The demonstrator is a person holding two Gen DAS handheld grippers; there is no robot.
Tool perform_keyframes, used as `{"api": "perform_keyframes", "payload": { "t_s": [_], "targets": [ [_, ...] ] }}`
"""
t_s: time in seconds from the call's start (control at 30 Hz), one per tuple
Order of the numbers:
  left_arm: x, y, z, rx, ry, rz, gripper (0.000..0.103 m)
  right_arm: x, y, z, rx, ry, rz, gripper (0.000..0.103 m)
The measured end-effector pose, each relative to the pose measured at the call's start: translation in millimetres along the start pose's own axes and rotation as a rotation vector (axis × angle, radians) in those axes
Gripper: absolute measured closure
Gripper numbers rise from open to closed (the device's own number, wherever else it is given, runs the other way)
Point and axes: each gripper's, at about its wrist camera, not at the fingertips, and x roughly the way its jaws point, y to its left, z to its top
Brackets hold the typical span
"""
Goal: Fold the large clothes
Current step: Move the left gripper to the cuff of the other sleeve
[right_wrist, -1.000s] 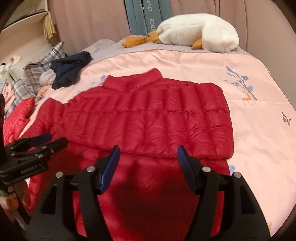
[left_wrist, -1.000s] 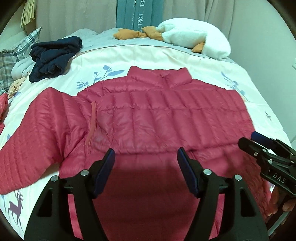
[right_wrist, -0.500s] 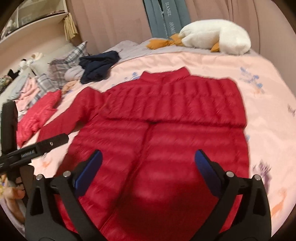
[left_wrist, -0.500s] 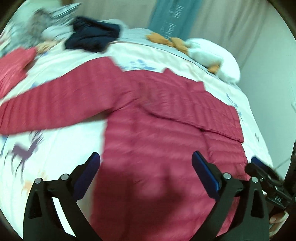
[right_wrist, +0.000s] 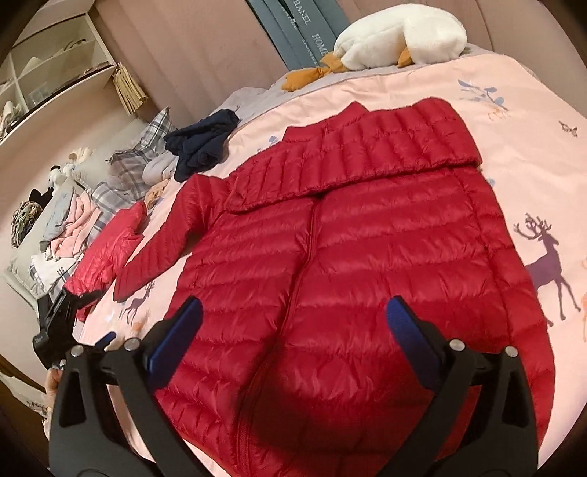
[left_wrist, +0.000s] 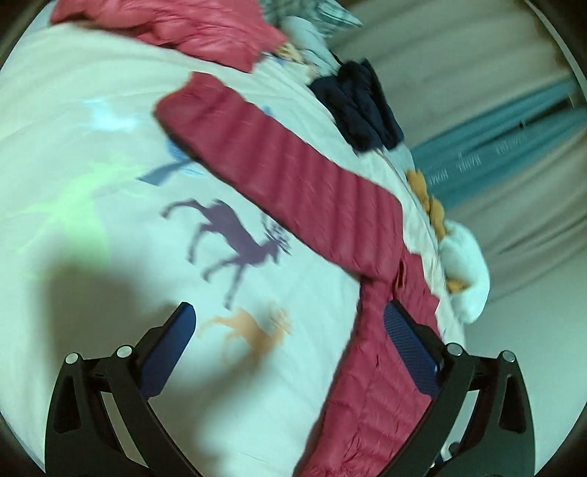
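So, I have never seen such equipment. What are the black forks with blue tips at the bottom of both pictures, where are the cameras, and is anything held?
There is no machine here. A person holds a two-finger gripper in each hand, and a wide-angle camera on each one looks forward along its fingers. The black forks are those fingers, with blue pads.

One picture comes from the left gripper, the other from the right gripper. Both have just been opening, stand wide open, and hold nothing.

On the bed lies a red down jacket, one sleeve folded across its chest and the other sleeve stretched out sideways. Further back are a dark blue garment and a white plush toy.
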Motion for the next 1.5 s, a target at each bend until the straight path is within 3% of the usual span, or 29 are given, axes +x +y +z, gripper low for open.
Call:
{"api": "perform_keyframes", "payload": {
  "t_s": [0.57, 0.8, 1.5],
  "targets": [
    [12, 63, 61, -0.183, -0.084, -0.067, 0.001, 12, 36, 1, -0.049, 0.011, 0.012, 0.002],
    [30, 63, 81, -0.198, -0.102, -0.094, 0.001, 18, 40, 1, -0.061, 0.023, 0.005, 0.002],
    [81, 45, 125, -0.138, -0.101, -0.006, 0.001, 40, 44, 1, -0.067, 0.071, -0.013, 0.002]
  ]
}}
